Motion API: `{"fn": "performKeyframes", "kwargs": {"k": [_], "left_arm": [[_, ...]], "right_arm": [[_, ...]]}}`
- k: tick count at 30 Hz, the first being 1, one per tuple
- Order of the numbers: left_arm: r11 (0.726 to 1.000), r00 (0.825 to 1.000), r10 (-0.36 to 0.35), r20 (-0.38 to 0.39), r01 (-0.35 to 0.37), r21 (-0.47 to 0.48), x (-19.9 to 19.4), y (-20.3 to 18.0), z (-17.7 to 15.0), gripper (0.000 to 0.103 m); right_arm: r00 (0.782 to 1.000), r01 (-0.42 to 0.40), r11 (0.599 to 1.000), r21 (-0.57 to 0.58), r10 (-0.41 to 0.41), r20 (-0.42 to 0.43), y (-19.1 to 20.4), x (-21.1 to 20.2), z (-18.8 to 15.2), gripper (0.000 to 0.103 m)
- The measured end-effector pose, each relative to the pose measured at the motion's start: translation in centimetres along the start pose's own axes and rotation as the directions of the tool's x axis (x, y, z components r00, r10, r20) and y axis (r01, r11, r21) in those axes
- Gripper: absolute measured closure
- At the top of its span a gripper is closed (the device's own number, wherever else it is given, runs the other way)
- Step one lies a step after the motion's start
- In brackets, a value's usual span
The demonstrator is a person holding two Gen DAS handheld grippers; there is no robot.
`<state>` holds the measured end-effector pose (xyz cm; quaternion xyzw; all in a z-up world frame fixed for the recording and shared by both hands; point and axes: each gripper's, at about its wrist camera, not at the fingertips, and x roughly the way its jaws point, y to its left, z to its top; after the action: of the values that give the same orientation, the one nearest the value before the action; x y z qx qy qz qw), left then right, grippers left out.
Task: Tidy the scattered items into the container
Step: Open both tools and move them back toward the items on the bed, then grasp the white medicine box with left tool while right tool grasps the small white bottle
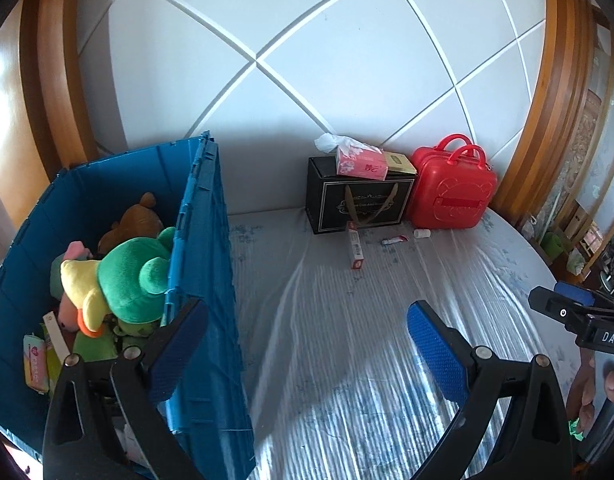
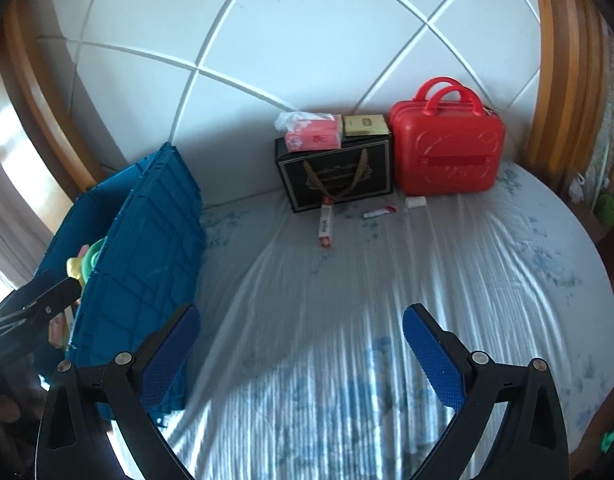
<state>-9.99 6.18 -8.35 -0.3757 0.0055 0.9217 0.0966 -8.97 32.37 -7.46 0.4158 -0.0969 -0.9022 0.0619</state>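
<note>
A blue crate (image 1: 203, 264) stands on the bed at the left, holding plush toys (image 1: 123, 276) and small packets; it also shows in the right wrist view (image 2: 143, 248). A red-and-white box (image 1: 355, 248) (image 2: 326, 227), a small tube (image 1: 395, 240) (image 2: 379, 212) and a small white bottle (image 1: 421, 233) (image 2: 415, 202) lie on the sheet far ahead. My left gripper (image 1: 307, 344) is open and empty beside the crate's right wall. My right gripper (image 2: 301, 344) is open and empty over the sheet; it also shows at the right edge of the left wrist view (image 1: 575, 304).
A black gift bag (image 1: 359, 204) (image 2: 335, 176) with a pink tissue pack (image 1: 361, 164) and a gold box (image 2: 365, 125) on top stands against the white headboard (image 1: 307, 60). A red case (image 1: 453, 188) (image 2: 447, 148) stands beside it. The bed edge curves at the right.
</note>
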Motion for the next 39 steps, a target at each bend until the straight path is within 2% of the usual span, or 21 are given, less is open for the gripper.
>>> {"fn": "performKeyframes", "kwargs": {"k": [6,10,21,30,39], "left_arm": [[1.000,1.000,0.005,-0.030,-0.004,0.009,4.8,-4.0,-0.1,0.002],[1.000,0.999,0.018,-0.035,-0.017,0.005,8.9,-6.3,-0.1,0.002],[0.998,0.998,0.067,-0.002,-0.067,-0.012,23.7,-10.1,-0.8,0.002],[0.998,0.998,0.061,-0.003,-0.061,0.013,35.8,-11.5,-1.7,0.002],[0.997,0.997,0.074,-0.020,-0.074,0.009,44.9,-10.5,-0.7,0.002]], "right_arm": [[0.999,0.035,0.999,-0.004,-0.035,-0.016,-5.0,2.7,1.0,0.001],[0.998,0.051,0.999,-0.019,-0.051,-0.029,-8.2,5.9,2.0,0.001],[0.994,0.079,0.994,-0.077,-0.085,-0.076,-16.2,20.8,3.9,0.001],[0.993,0.090,0.995,-0.051,-0.094,-0.072,-22.3,33.4,5.9,0.001],[0.991,0.127,0.991,-0.041,-0.129,-0.036,-25.4,41.7,9.4,0.001]]}}
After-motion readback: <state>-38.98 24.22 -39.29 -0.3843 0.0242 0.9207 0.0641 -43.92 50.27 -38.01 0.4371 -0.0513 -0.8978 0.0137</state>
